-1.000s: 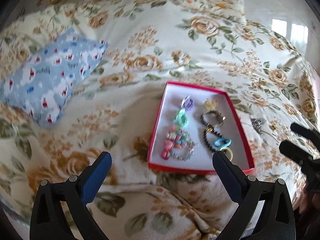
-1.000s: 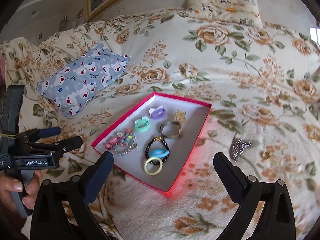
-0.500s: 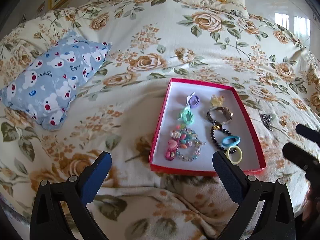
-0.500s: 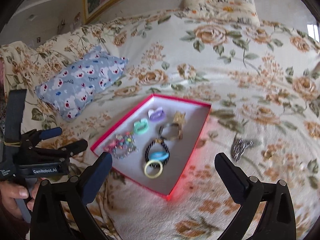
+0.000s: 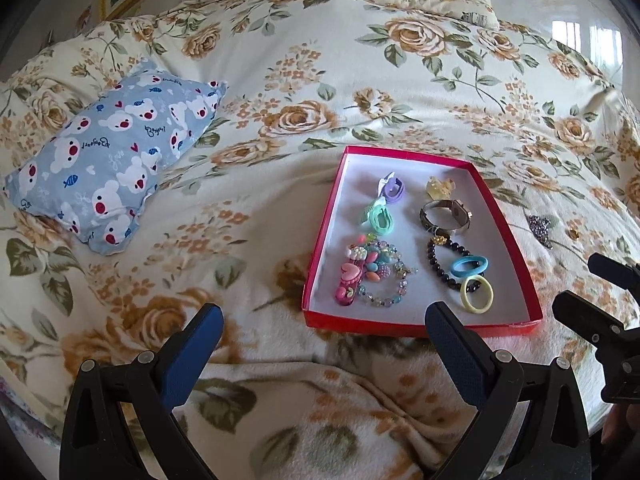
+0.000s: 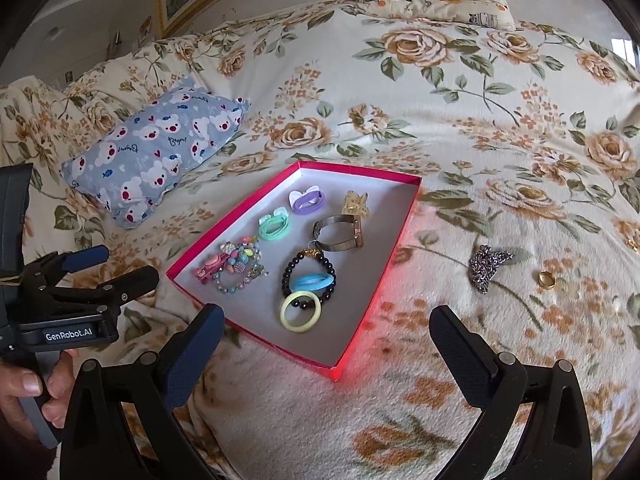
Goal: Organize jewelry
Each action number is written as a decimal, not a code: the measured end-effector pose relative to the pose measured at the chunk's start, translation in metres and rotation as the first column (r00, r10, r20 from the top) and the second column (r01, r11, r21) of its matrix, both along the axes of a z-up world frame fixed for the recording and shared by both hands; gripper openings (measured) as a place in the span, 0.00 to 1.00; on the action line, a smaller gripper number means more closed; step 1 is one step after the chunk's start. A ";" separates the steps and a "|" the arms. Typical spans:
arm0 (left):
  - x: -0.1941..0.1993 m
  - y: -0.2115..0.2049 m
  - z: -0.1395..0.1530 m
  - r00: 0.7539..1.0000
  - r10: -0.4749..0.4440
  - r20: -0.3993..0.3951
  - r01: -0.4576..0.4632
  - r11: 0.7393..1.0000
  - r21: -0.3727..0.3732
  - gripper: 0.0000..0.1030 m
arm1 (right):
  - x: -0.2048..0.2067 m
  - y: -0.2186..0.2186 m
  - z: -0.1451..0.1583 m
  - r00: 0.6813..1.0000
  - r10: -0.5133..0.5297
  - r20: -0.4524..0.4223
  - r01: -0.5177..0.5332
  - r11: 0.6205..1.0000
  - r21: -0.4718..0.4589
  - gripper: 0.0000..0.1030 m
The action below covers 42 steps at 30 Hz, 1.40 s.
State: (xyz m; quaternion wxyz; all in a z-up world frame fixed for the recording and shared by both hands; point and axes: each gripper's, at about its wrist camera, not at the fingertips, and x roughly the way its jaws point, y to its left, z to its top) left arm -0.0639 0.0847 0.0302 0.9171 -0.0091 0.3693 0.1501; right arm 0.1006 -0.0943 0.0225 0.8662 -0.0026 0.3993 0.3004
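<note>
Both grippers' fingers spread empty; only the right view clearly shows a gold ring (image 6: 545, 279).

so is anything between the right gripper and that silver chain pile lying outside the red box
Nothing visible. The right gripper is open above bare floral blanket, and the silver chain pile lies ahead to its right, beside the red box, uncovered.

A shallow red cardboard box with a white floor (image 6: 362, 236) lies flat on the bed, holding a purple hair tie (image 6: 307, 202), a mint hair tie (image 6: 273, 227), a beaded multicoloured bracelet (image 6: 239, 270), a metal-band watch (image 6: 340, 234), a black bead bracelet (image 6: 308, 274) and a pale yellow ring (image 6: 301, 311). Outside the box, to its right, lie a silver chain heap (image 6: 486, 266) and a small gold ring (image 6: 546, 279).
</note>
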 end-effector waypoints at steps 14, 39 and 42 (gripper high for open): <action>0.002 -0.009 0.006 0.999 0.021 -0.040 -0.019 0.998 0.057 0.99 | -0.002 0.002 0.000 1.000 -0.014 0.010 0.015 1.000 -0.026 1.00; -0.008 -0.006 0.009 1.000 0.011 -0.008 -0.010 0.999 0.048 0.99 | -0.008 0.008 0.008 1.000 -0.003 0.026 0.003 1.000 -0.013 1.00; -0.008 -0.006 0.009 1.000 0.008 -0.008 -0.007 0.999 0.046 0.99 | -0.008 0.008 0.008 1.000 -0.003 0.025 0.004 1.000 -0.012 1.00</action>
